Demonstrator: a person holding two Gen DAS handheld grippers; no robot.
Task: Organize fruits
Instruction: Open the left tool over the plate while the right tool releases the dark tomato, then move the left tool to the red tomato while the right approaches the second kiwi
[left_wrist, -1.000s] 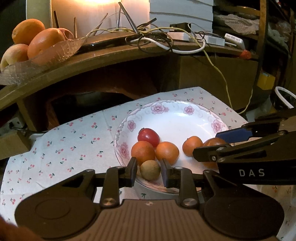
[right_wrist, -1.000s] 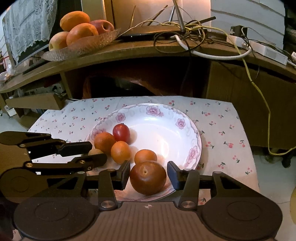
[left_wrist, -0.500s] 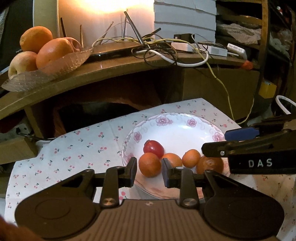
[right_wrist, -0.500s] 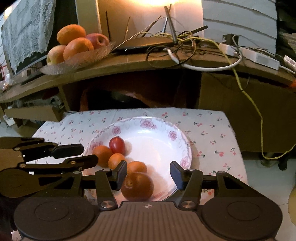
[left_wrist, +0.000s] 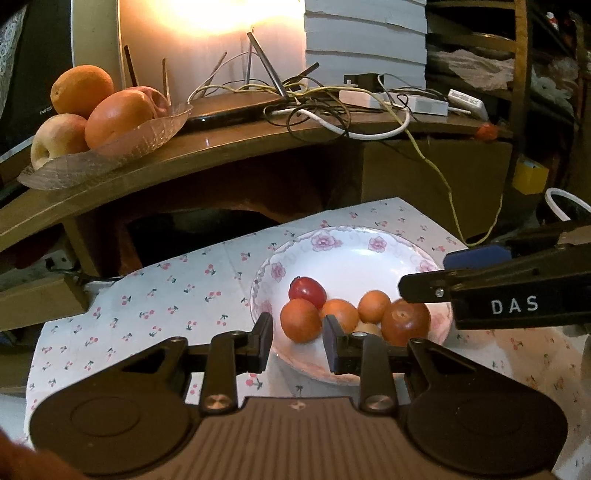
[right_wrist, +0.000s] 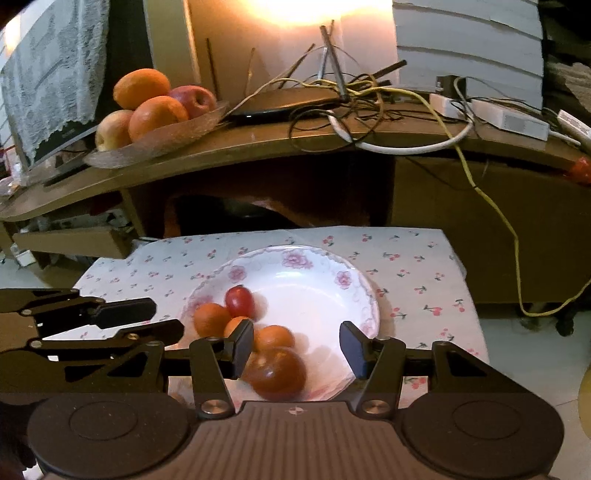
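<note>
A white floral plate (left_wrist: 369, 258) (right_wrist: 314, 284) on a cherry-print cloth holds a red fruit (left_wrist: 307, 290) (right_wrist: 240, 301), several small orange fruits (left_wrist: 300, 319) (right_wrist: 211, 319), a pale round fruit (left_wrist: 367, 327) mostly hidden, and a larger dark orange fruit (left_wrist: 405, 321) (right_wrist: 277, 373). My left gripper (left_wrist: 297, 343) is open and empty, above the plate's near rim. My right gripper (right_wrist: 297, 349) is open and empty, above the dark orange fruit.
A wooden shelf (left_wrist: 229, 147) behind the table carries a glass dish (left_wrist: 110, 151) (right_wrist: 159, 142) of oranges and apples, a tangle of cables (left_wrist: 332, 107) and white adapters (right_wrist: 509, 120). A yellow cable (right_wrist: 513, 240) hangs at the right.
Both grippers have pulled back and up from the plate. The right gripper opened and let go of the dark orange fruit. The left gripper backed off the pale fruit.
</note>
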